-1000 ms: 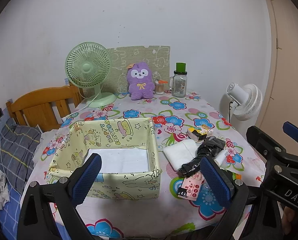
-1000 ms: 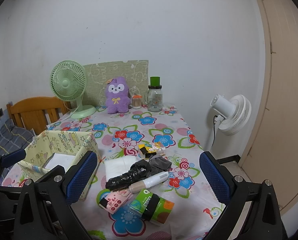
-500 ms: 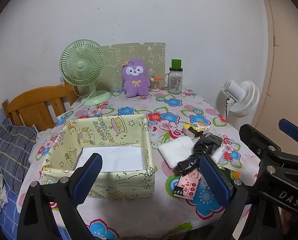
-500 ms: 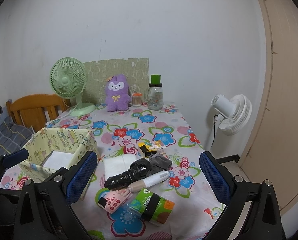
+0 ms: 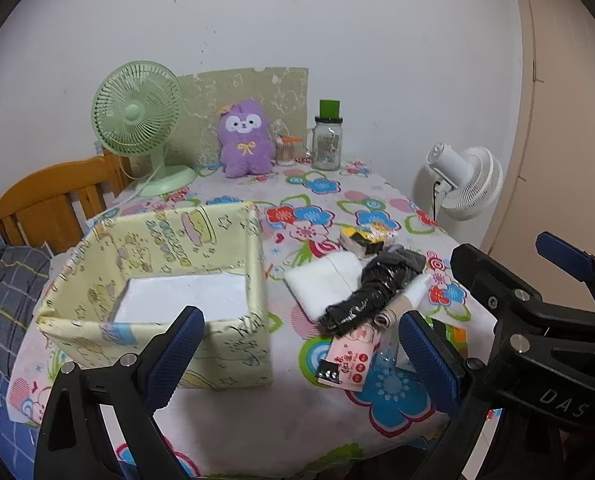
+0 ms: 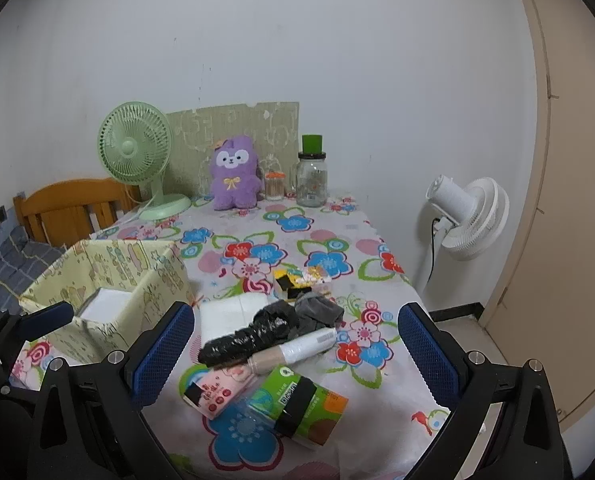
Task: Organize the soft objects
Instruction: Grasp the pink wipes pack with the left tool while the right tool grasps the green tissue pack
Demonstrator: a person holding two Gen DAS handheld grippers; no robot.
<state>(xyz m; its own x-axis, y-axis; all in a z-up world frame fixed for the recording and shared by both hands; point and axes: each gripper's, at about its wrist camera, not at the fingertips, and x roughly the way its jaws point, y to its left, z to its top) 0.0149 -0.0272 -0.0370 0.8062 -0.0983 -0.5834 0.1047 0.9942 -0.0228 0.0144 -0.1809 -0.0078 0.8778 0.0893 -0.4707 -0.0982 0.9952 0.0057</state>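
Observation:
A pale yellow fabric box (image 5: 165, 248) (image 6: 109, 280) with a white bottom stands on the floral table, left of a heap of small soft goods. The heap holds a folded white cloth (image 5: 325, 284) (image 6: 233, 312), a black crinkled roll (image 5: 365, 296) (image 6: 249, 340), a grey sock (image 6: 317, 312), a pink packet (image 5: 349, 364) (image 6: 217, 392), a green tissue pack (image 6: 297, 404) and a yellow-black pack (image 5: 365, 238) (image 6: 297, 280). My left gripper (image 5: 301, 356) hangs open over the near table edge. Over the heap's near side, my right gripper (image 6: 293, 352) is open too, holding nothing.
At the back stand a purple plush toy (image 5: 245, 140) (image 6: 233, 174), a green desk fan (image 5: 137, 120) (image 6: 137, 152), a glass jar with a green lid (image 5: 328, 140) and a toothpick jar (image 6: 275, 186). A white floor fan (image 6: 469, 216) stands right of the table, a wooden headboard (image 5: 49, 196) to the left.
Both views have pulled back and up a little; the table and its objects sit slightly lower and farther. Both grippers stay open and nothing on the table has moved.

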